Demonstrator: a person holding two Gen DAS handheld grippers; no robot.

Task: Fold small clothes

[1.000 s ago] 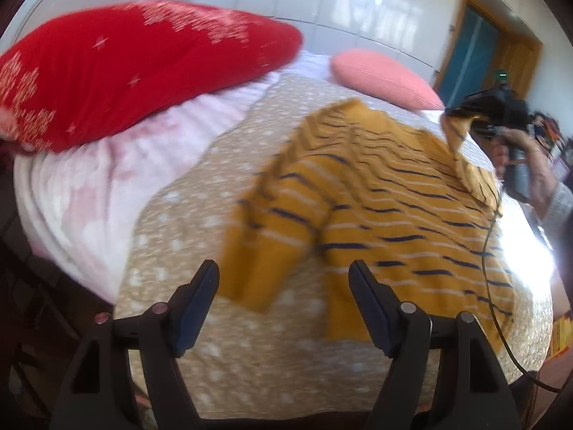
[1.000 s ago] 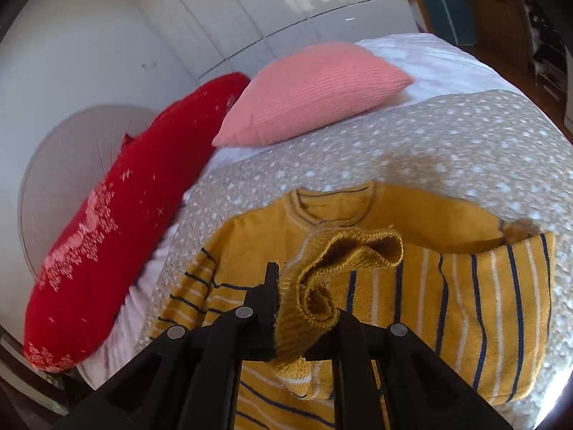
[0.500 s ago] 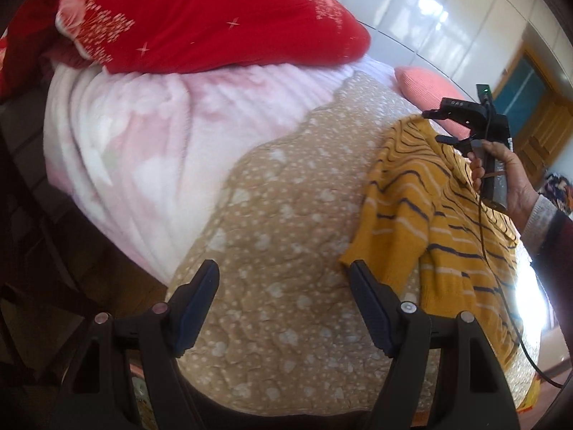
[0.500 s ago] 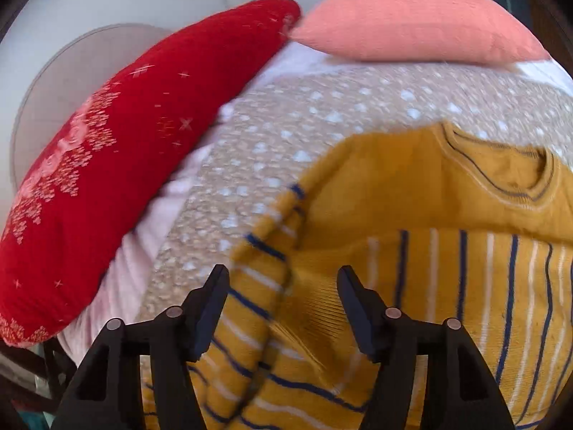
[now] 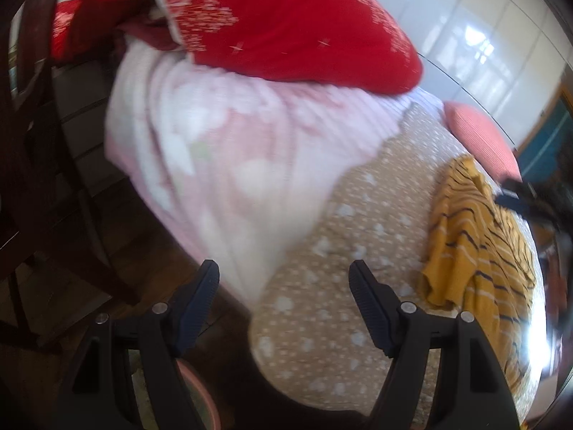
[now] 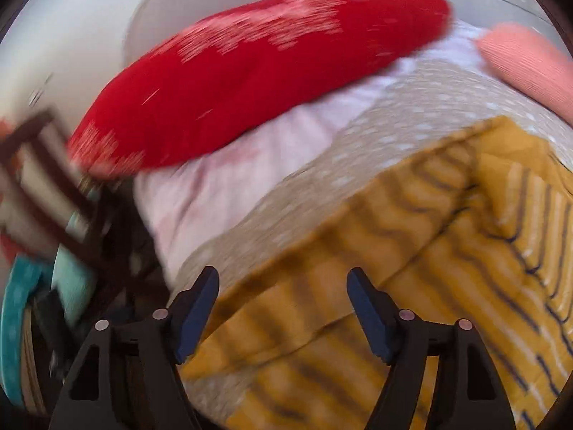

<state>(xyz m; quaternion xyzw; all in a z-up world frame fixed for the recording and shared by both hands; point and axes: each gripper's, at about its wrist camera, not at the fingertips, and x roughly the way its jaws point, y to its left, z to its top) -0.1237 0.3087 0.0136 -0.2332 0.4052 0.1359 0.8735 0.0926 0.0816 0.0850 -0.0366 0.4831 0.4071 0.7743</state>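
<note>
A small mustard-yellow sweater with navy and white stripes [image 5: 476, 236] lies on the beige dotted bedspread [image 5: 358, 222], far right in the left wrist view. It fills the lower right of the right wrist view [image 6: 412, 251], blurred, with its sleeves folded in over the body. My left gripper [image 5: 284, 279] is open and empty, over the bed's near corner, well left of the sweater. My right gripper [image 6: 283, 283] is open and empty, just above the sweater's near edge; it also shows in the left wrist view [image 5: 530, 200] over the sweater.
A long red pillow [image 5: 304, 25] and a pink pillow [image 5: 480, 136] lie at the head of the bed on a pale pink sheet [image 5: 222, 150]. A dark wooden chair [image 5: 39, 179] stands on the wooden floor at the left. Teal items [image 6: 21, 308] sit beside the bed.
My right gripper let go of the sleeve it held a second ago and has swung left and down over the sweater. My left gripper has swung left, away from the sweater, towards the bed's edge.
</note>
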